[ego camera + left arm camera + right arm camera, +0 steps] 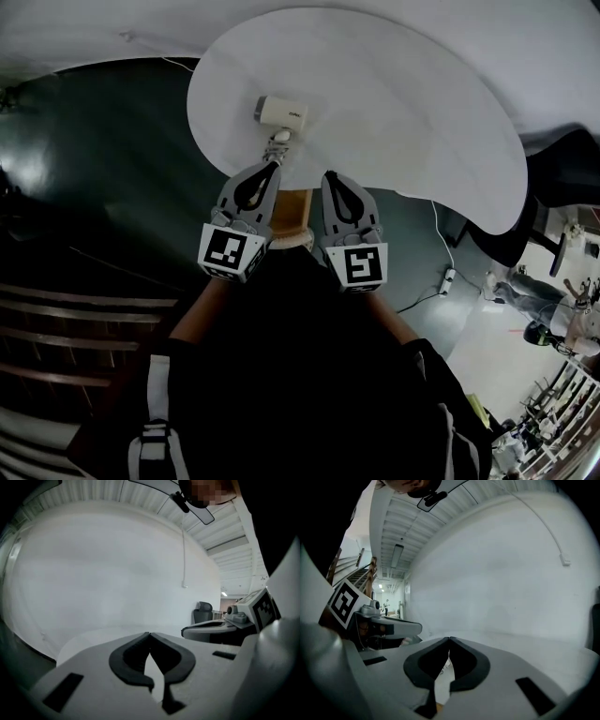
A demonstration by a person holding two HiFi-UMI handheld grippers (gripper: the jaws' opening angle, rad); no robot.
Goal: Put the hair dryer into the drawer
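Observation:
A white hair dryer (279, 112) lies on the round white table (394, 103), near the table's front edge, its handle pointing toward me. My left gripper (274, 166) (149, 633) is shut and empty, its tips just short of the handle's end. My right gripper (329, 175) (449, 638) is beside it on the right, also shut with nothing held. A brown wooden piece (292, 211) shows under the table edge between the two grippers; I cannot tell whether it is the drawer. The dryer does not show in either gripper view.
Dark floor (103, 169) surrounds the table. A cable and power strip (447, 277) lie on the floor at the right, near a black chair (562, 169). Stair rails (84, 328) run at the lower left. A white wall (117, 564) stands behind the table.

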